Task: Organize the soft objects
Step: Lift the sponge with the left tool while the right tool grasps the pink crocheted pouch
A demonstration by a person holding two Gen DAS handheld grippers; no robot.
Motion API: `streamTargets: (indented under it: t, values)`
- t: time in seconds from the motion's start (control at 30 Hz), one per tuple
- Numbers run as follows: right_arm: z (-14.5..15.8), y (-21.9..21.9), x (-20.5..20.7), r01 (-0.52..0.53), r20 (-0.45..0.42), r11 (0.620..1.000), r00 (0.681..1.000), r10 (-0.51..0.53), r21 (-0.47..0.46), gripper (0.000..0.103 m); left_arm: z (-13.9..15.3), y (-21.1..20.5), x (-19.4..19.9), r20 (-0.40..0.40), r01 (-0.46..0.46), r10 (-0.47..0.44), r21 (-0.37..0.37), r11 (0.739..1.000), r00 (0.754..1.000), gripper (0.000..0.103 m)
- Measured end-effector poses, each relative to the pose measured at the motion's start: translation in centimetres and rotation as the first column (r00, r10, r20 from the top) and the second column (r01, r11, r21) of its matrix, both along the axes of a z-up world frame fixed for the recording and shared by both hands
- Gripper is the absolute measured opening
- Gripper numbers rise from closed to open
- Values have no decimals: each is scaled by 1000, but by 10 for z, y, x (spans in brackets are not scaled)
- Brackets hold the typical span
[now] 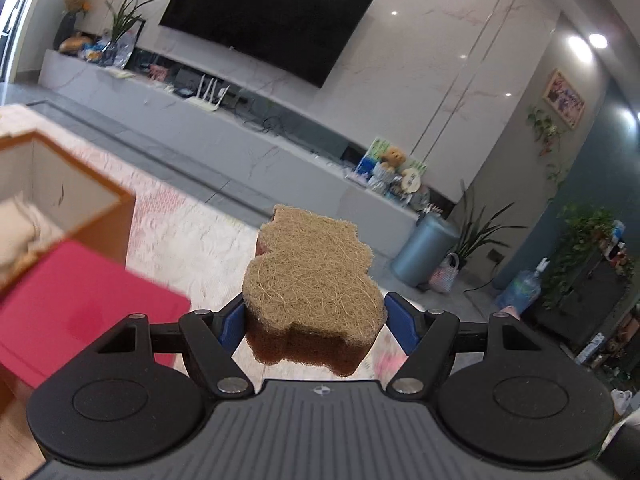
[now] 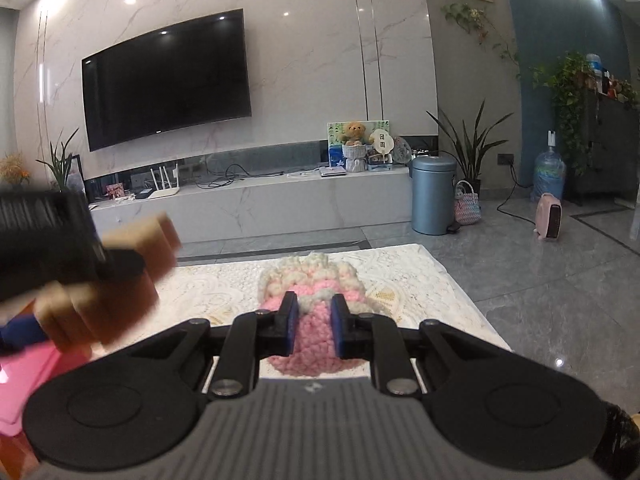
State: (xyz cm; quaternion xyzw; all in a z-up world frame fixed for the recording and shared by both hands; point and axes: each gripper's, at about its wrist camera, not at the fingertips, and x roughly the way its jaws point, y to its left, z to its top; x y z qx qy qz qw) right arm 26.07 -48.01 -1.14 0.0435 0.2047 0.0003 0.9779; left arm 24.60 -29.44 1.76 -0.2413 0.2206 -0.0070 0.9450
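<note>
Seen from the left wrist, at nine o'clock: an open orange-brown box with pale cloth inside, a red lid-like panel just in front of it, both blurred. Beneath them, a white lace-patterned surface. At centre, slightly toward six o'clock: left claw, blue pads pinching a sponge with a tan fibrous top and dark brown underside, wavy in outline, held up in the air off the surface. At twelve o'clock: wall television above a long grey cabinet. At three o'clock: blue bin.

Seen from the right wrist, at nine o'clock: the left claw again, blurred, carrying the sponge above the surface. At centre: right claw, blue pads drawn close and pinching the near, pink end of a chunky knitted piece, pink with a cream far end, lying on the lace surface. At eleven o'clock: television. At one o'clock: teddy bear on the cabinet. At three o'clock: water jug and pink heater on the grey floor.
</note>
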Motion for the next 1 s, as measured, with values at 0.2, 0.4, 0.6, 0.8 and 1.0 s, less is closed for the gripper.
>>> streamTargets:
  t: [0.2, 0.4, 0.6, 0.8, 1.0]
  values:
    - [26, 11, -14, -4, 12, 1000, 1000, 4, 7, 3, 42, 32, -16, 70, 57, -62, 63, 996, 996, 83]
    - [10, 23, -2, -4, -112, 999, 994, -1, -44, 0, 51, 77, -31, 81, 34, -39, 67, 997, 996, 83]
    - [-23, 25, -4, -74, -290, 993, 956, 44, -93, 51, 38, 100, -34, 41, 41, -43, 36, 998, 998, 83]
    - [-51, 28, -21, -150, -373, 989, 917, 142, 8, 93, 32, 104, -44, 25, 87, -88, 43, 995, 996, 83]
    - [-80, 48, -23, -319, -458, 934, 863, 215, -161, 99, 23, 104, -53, 0, 150, -150, 28, 988, 989, 83]
